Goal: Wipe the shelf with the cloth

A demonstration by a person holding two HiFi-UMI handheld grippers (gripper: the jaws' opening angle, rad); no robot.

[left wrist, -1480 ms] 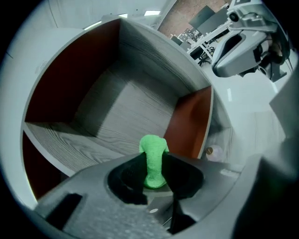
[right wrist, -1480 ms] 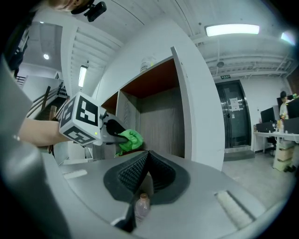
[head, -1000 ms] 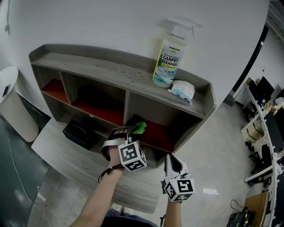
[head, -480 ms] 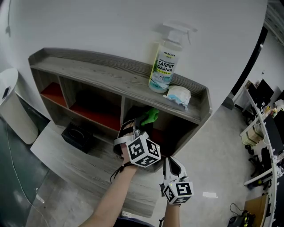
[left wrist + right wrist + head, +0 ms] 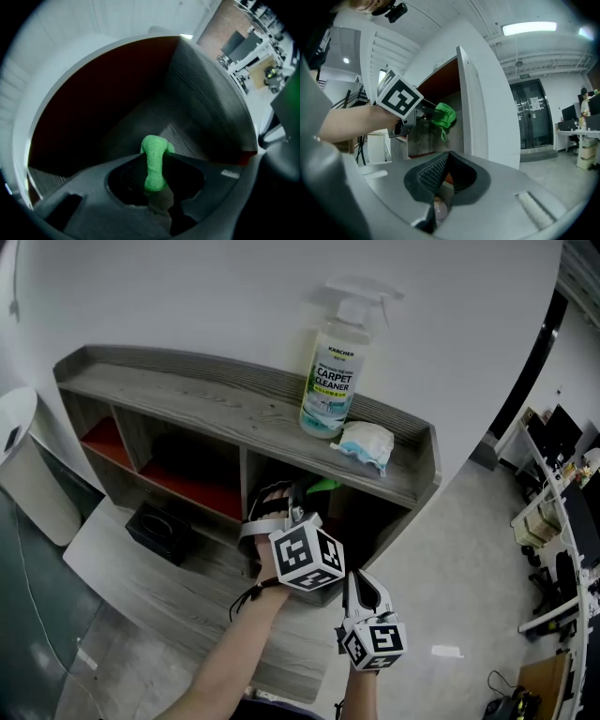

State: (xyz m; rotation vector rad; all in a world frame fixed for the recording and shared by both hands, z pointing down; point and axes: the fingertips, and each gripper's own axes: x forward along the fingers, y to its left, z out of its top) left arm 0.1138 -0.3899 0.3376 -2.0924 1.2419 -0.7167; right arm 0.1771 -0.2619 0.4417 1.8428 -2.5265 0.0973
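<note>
Left gripper view looks straight down the left gripper [image 5: 155, 161], its jaws pinched on a green cloth [image 5: 153, 146] that bulges out past the tips. Beyond the cloth are the inside of a shelf [image 5: 234, 399] compartment, a dark red back panel and a grey wood-grain side wall. Whether the cloth touches any surface there cannot be told. Head view shows the pose. The left forearm reaches forward and up from the bottom edge, wrist extended, marker cube facing the camera and the tip inside the right-hand compartment, under the top board. The right gripper [image 5: 443, 171] is held low and just beside that forearm, clear of the shelf, jaws pressed together with nothing between them. Only the right gripper view gives the side-on look – the cloth drooping from the left gripper's tip at the compartment's mouth. Only the head view takes in the shelf top, where a spray bottle [image 5: 330, 381] stands with a crumpled white wipe [image 5: 364, 444] just beside it – and a black box [image 5: 155, 526] below.
</note>
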